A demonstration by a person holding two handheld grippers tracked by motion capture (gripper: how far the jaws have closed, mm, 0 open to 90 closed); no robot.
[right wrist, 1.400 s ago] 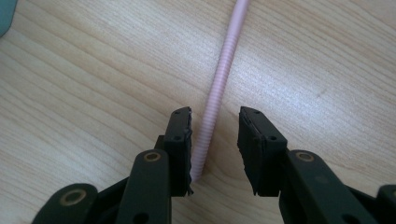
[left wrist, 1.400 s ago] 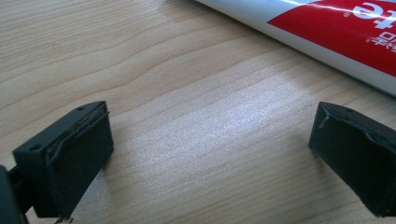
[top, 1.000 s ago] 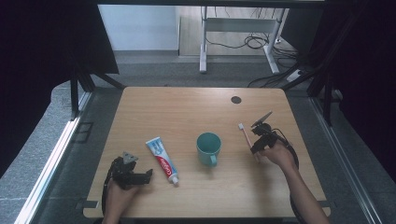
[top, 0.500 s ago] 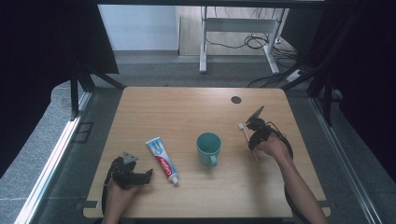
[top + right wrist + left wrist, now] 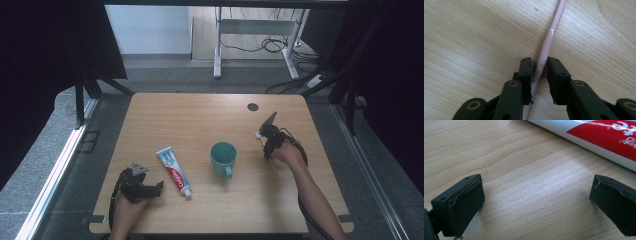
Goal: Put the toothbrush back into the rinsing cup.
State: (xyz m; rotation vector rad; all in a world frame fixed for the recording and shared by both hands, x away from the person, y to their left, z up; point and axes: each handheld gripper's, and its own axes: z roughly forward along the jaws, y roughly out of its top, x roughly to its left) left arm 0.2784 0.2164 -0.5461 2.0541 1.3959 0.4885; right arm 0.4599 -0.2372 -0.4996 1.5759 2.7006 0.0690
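Right tool (image 5: 539, 68), shifted toward the bench's far-right edge since earlier, has just been closing around pink toothbrush (image 5: 549, 40); left tool (image 5: 536, 202) released; toothpaste (image 5: 599, 137) lettering unreadable.

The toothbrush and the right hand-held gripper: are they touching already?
Cannot tell. In the right gripper view the jaws of the right hand-held gripper flank the pink toothbrush very closely and have just been closing, but no pressing contact shows plainly.

A pale wooden worktop (image 5: 200, 115) carries it all. A toothpaste tube (image 5: 174, 171) lies flat just beyond the left fingers (image 5: 461, 202). A teal mug (image 5: 223, 158) stands upright mid-worktop. A pink toothbrush (image 5: 546, 47) lies on the wood, its ribbed handle running between the right fingers (image 5: 526, 75).
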